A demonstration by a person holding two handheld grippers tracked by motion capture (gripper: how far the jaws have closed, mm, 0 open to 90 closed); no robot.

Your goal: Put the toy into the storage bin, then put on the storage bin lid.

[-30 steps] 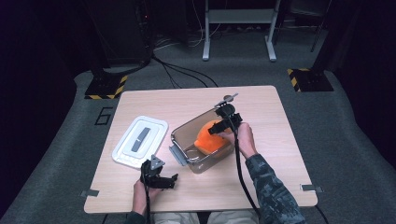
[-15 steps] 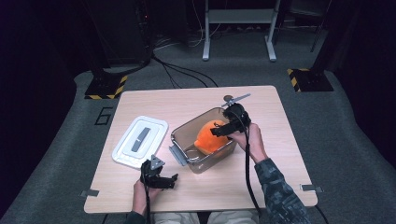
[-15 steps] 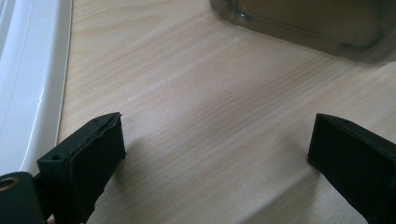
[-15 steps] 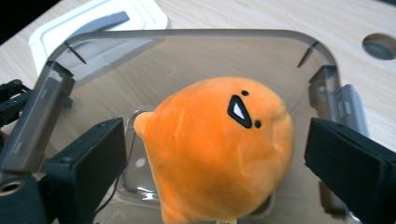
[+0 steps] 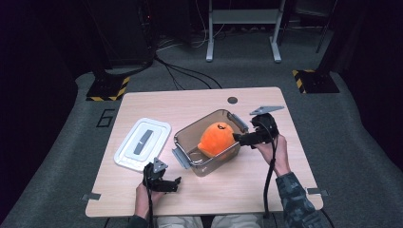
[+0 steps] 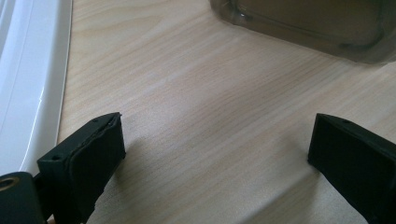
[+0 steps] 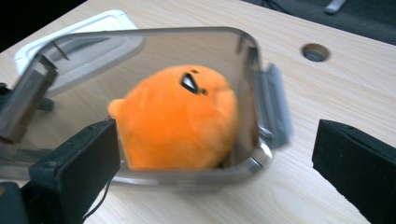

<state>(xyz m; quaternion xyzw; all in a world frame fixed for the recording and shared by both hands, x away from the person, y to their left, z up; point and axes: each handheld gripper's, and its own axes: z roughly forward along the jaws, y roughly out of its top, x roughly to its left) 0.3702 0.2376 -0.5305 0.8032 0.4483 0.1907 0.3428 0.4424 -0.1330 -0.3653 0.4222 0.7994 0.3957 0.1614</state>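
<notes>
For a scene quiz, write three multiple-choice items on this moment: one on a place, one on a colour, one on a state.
1. Where is the plush toy?
A. on the white lid
B. in the clear container
C. on the floor

2. What colour is the plush toy?
A. blue
B. green
C. orange

3. How do the right gripper's jaws stand?
A. open, empty
B. shut on the toy
C. shut on the lid

Key:
1 B, the clear container's walls surround it.
2 C, plainly orange in the right gripper view.
3 A, jaws spread wide, the toy lying free beyond them; the white lid lies apart.

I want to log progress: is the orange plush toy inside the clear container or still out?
Inside. The orange plush toy sits within the clear container, whose white lid lies off beside it.
</notes>
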